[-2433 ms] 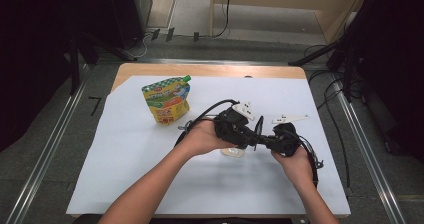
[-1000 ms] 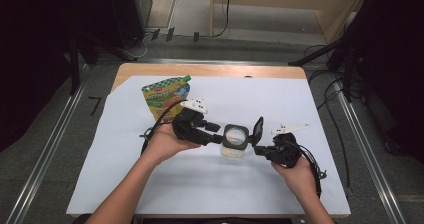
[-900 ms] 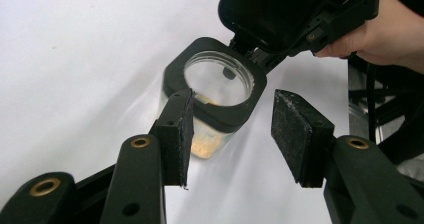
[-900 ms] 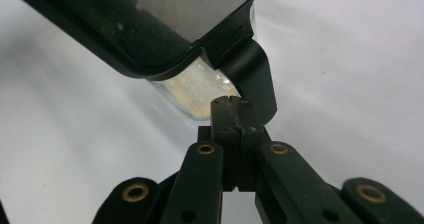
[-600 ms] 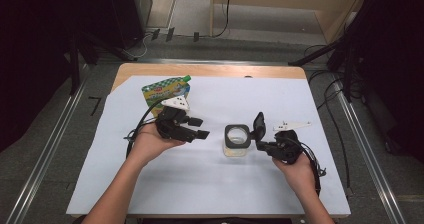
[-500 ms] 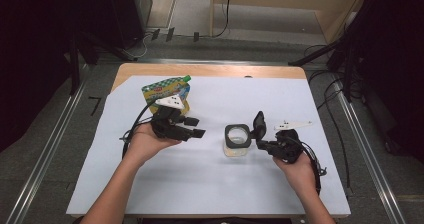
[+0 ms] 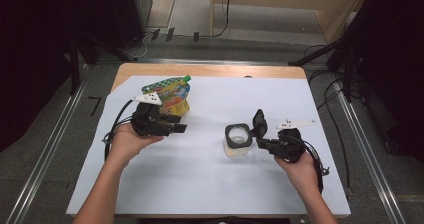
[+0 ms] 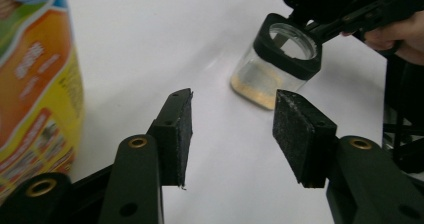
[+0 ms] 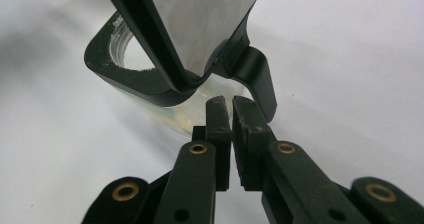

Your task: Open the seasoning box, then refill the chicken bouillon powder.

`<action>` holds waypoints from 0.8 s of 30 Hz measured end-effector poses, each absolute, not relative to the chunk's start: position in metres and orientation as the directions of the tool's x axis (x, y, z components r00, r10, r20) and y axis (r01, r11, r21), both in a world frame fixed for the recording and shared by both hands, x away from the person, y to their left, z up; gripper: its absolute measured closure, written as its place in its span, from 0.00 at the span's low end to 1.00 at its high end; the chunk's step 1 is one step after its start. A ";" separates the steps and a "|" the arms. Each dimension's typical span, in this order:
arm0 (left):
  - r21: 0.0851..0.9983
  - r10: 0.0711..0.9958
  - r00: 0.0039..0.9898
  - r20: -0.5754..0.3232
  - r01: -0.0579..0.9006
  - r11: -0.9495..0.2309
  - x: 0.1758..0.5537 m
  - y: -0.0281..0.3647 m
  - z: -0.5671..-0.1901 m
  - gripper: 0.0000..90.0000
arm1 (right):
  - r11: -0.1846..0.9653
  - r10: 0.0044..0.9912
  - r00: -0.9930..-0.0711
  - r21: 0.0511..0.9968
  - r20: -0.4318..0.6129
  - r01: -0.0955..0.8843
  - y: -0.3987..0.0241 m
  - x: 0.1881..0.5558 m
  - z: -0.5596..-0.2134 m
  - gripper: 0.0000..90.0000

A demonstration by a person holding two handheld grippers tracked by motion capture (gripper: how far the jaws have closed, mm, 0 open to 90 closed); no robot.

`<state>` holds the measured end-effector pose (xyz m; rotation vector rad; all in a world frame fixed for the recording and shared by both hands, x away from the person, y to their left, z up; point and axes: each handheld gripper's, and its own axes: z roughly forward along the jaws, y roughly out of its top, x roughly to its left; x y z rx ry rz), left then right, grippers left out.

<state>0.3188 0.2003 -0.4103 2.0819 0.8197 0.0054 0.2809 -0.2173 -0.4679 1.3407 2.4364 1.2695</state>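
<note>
Where white paper (image 7: 200, 174) covers the table (image 7: 210, 70) — dark surroundings.

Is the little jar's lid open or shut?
Open. The jar stands upright on the table, and its hinged black lid is flipped up beside the uncovered mouth.

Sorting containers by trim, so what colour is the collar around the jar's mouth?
Black, on the clear jar; the left gripper view shows it best.

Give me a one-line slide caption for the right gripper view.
Right gripper, jaws nearly closed, at the hinge of a clear jar whose black flip lid stands open on white paper.
</note>
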 end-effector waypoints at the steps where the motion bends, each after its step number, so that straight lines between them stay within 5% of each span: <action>1: 0.726 0.564 0.780 -0.271 0.550 -0.412 0.319 0.202 -0.410 0.49 | 0.270 0.734 -0.612 0.700 0.295 0.661 -0.218 0.281 -0.468 0.95; 24: 0.721 0.653 0.713 -0.256 0.591 -0.363 0.323 0.256 -0.404 0.49 | 0.274 0.732 -0.616 0.703 0.290 0.656 -0.222 0.269 -0.472 0.74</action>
